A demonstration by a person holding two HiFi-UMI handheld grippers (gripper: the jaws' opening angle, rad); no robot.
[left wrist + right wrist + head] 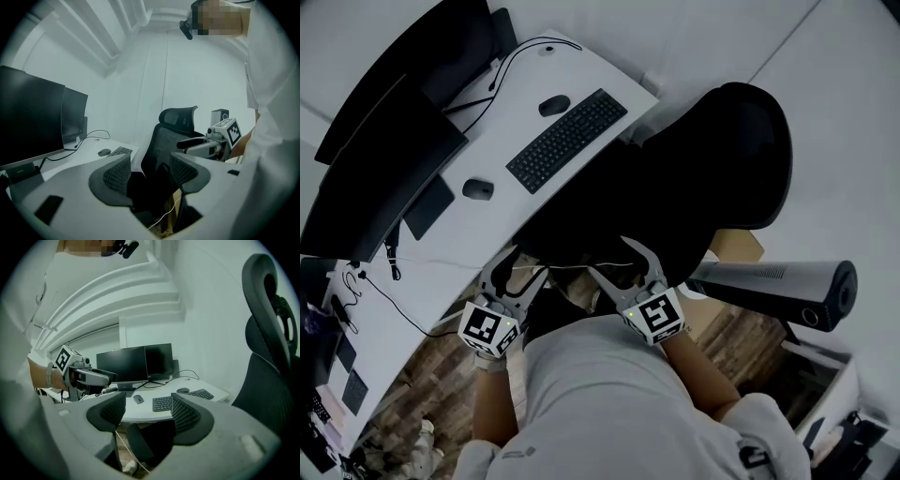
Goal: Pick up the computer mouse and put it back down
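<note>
Two dark computer mice lie on the white curved desk (pixel 581 58): one mouse (pixel 554 105) past the far end of the black keyboard (pixel 567 139), the other mouse (pixel 477 188) left of the keyboard, near the monitors. My left gripper (pixel 523 267) and right gripper (pixel 619 262) hang side by side over the black office chair (pixel 722 159), well short of the desk. Both are open with nothing between the jaws. In the right gripper view the nearer mouse (pixel 138 399) and the farther mouse (pixel 183 390) show beyond the right gripper (pixel 149 413). The left gripper (pixel 150 171) faces the chair (pixel 173 131).
Two dark monitors (pixel 384 159) stand along the desk's far side, with black cables (pixel 516 52) trailing behind them. A grey cylindrical device (pixel 778 286) lies on the floor at right, beside a cardboard box (pixel 736 246). The chair stands between me and the desk.
</note>
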